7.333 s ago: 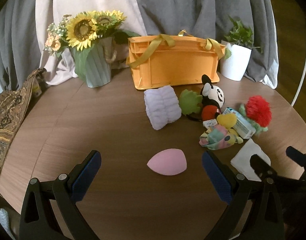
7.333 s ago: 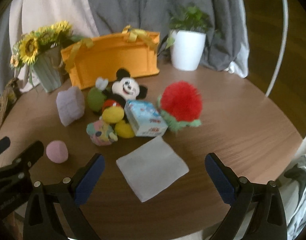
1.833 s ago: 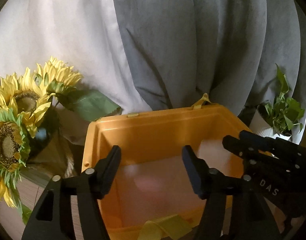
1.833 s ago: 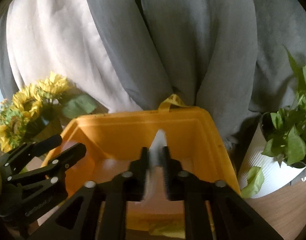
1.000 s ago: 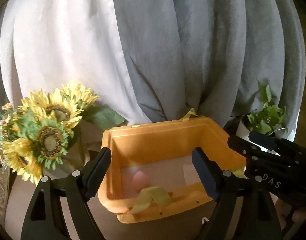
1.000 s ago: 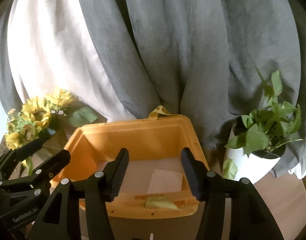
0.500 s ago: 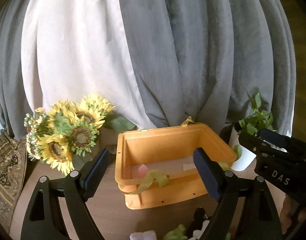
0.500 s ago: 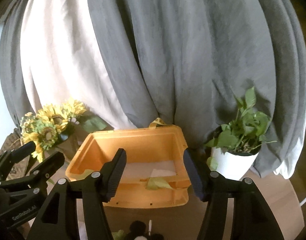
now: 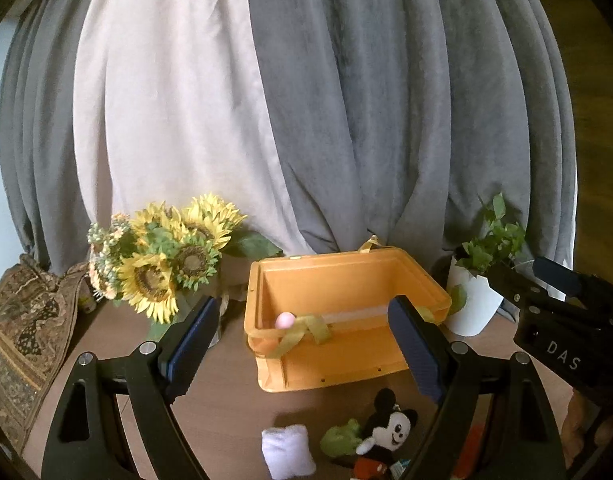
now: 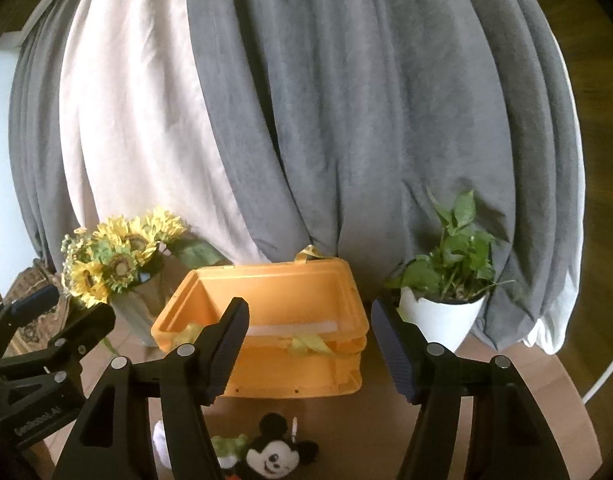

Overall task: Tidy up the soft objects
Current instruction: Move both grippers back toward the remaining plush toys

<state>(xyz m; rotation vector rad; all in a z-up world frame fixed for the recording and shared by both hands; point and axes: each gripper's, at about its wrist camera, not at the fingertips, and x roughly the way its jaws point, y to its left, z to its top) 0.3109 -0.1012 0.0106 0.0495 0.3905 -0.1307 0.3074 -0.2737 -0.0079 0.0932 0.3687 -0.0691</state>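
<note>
An orange bin with yellow ribbon handles stands at the back of the round wooden table; it also shows in the right wrist view. A pink egg-shaped sponge lies inside near its left front corner. A white cloth lies flat inside it. My left gripper is open and empty, held high in front of the bin. My right gripper is open and empty, beside the left one. A Mickey Mouse plush, a lilac folded cloth and a green soft piece lie on the table below.
A vase of sunflowers stands left of the bin. A potted plant in a white pot stands to its right. Grey and cream curtains hang behind. A patterned cloth drapes at the far left.
Both grippers let go over the bin: the pink sponge and the white cloth now lie inside. Both have since pulled back and up, and the plush toys have come into view below.
</note>
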